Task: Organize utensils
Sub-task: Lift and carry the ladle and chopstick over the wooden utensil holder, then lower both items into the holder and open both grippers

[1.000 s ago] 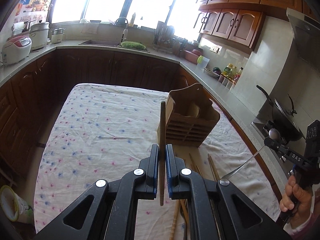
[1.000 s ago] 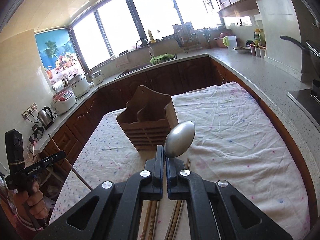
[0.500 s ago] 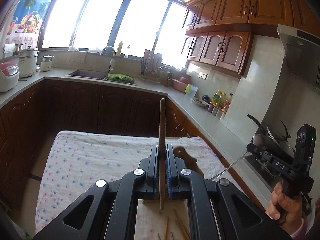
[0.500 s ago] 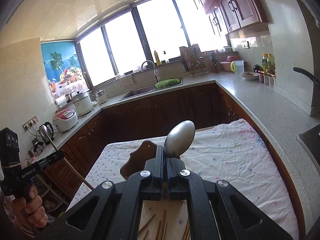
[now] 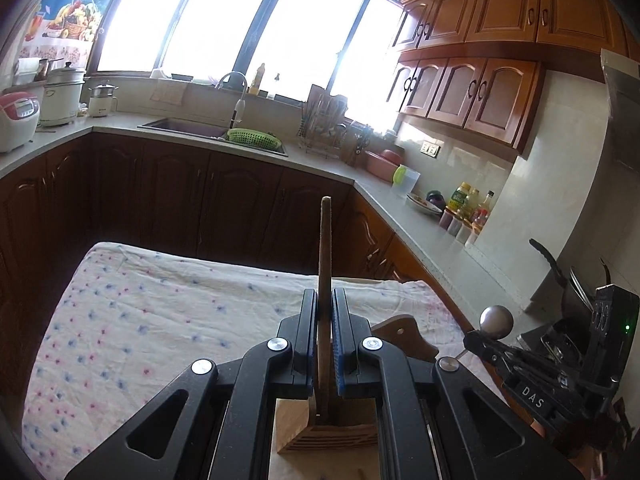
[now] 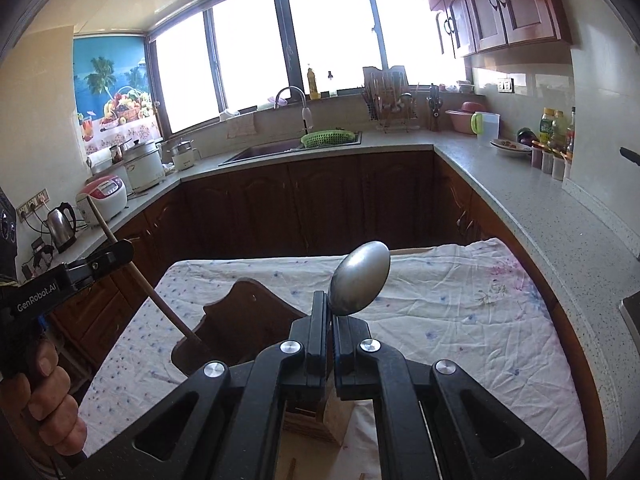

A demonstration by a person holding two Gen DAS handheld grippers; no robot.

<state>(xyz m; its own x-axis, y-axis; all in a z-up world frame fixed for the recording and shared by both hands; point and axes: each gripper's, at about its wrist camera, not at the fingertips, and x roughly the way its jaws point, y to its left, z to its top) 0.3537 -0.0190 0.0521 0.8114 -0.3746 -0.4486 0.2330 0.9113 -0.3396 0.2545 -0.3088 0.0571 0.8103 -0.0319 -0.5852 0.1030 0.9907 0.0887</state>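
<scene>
Your left gripper (image 5: 324, 320) is clamped on a wooden stick (image 5: 325, 240), lower end inside the wooden holder (image 5: 320, 428). Your right gripper (image 6: 331, 320) is clamped on a metal spoon (image 6: 360, 280), bowl up, above the holder on the tablecloth (image 6: 440, 300).

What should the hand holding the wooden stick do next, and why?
Probably lower it a little further. The left hand-held gripper is shut on the wooden stick, which stands nearly upright with its bottom end just at the top of the wooden holder. Easing it down should seat it in a slot before letting go. The right hand-held gripper holds a metal spoon close by.
</scene>
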